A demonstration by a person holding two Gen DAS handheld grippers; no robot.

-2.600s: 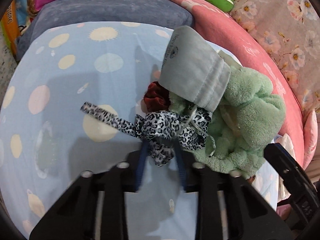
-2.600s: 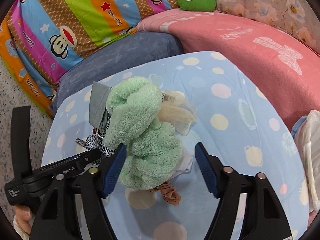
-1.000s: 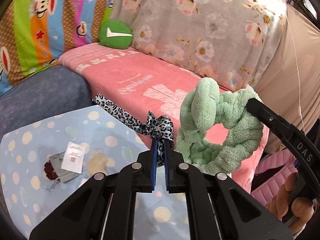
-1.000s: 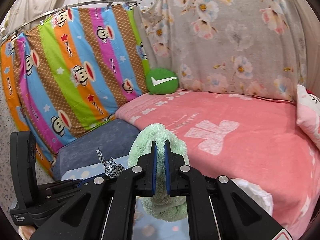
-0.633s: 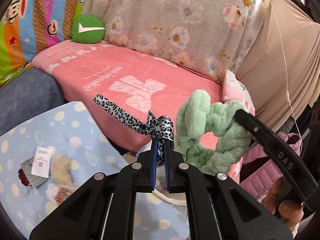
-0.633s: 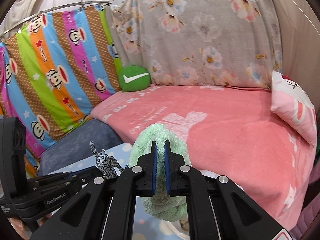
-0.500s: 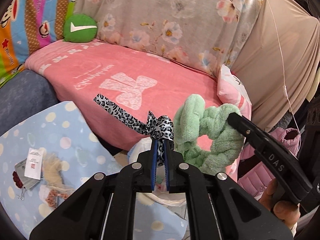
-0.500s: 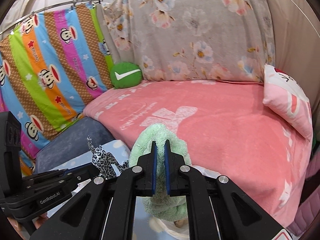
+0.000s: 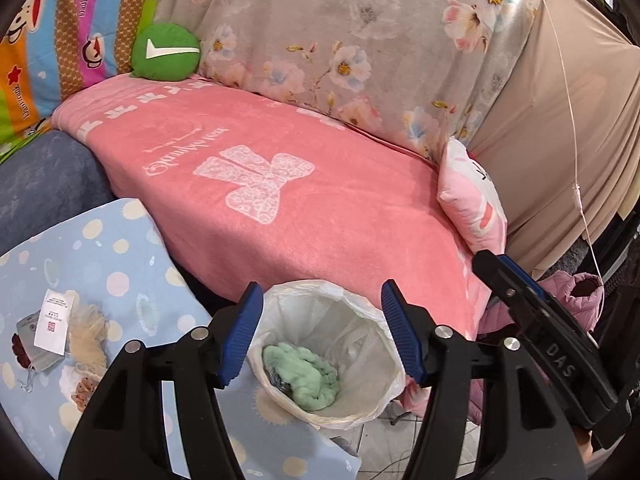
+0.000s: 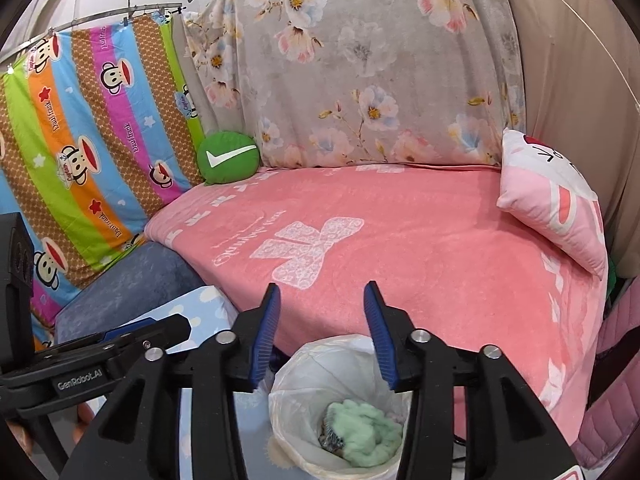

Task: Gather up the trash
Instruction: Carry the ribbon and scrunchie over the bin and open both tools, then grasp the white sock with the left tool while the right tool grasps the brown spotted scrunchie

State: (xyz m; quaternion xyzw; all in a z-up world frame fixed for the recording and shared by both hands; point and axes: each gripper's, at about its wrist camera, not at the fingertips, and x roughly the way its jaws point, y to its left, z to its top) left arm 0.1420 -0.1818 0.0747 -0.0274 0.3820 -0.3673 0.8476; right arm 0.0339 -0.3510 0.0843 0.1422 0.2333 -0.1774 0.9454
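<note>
Bright, even indoor light, soft shadows, sharp focus, strong fisheye bending and dark vignette at the edges

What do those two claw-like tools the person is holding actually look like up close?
Both look alike. Each gripper, left and right, has two angular matte-black plastic arms studded with round silver bolts, ending in blue ribbed pads. The left gripper's black body carries white "GenRobot.AI" lettering; the right one's shows "DAS". No cables or sleeves are visible.
</note>
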